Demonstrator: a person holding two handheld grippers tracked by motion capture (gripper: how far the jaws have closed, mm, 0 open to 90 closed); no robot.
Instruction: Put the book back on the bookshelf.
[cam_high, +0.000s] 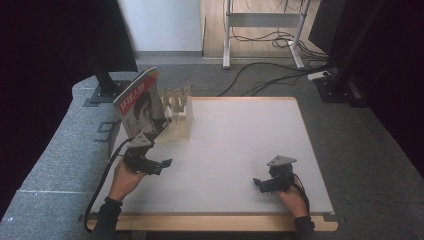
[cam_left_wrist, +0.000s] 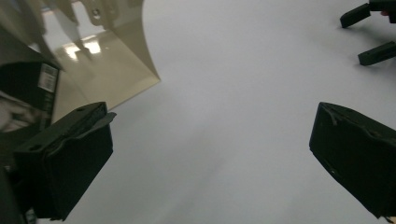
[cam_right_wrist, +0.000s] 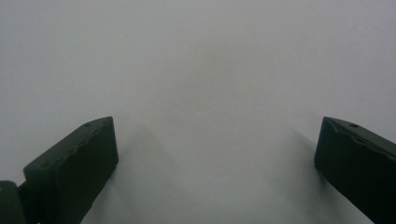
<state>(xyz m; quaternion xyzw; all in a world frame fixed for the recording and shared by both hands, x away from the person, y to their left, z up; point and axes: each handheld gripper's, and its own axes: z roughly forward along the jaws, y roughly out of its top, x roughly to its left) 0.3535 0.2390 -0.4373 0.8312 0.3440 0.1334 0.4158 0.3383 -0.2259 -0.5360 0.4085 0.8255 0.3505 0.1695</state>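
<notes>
The magazine (cam_high: 142, 103) is leaning tilted in the rack (cam_high: 177, 118), just ahead of the left gripper (cam_high: 159, 165), which is nearer and is sitting released, jaws apart. The right gripper (cam_high: 259, 184) is resting well apart to the side, likewise released and holding nothing.

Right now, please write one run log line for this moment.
left hand-held gripper: open, near magazine | magazine: leaning in wooden rack | right hand-held gripper: open, on table
</notes>
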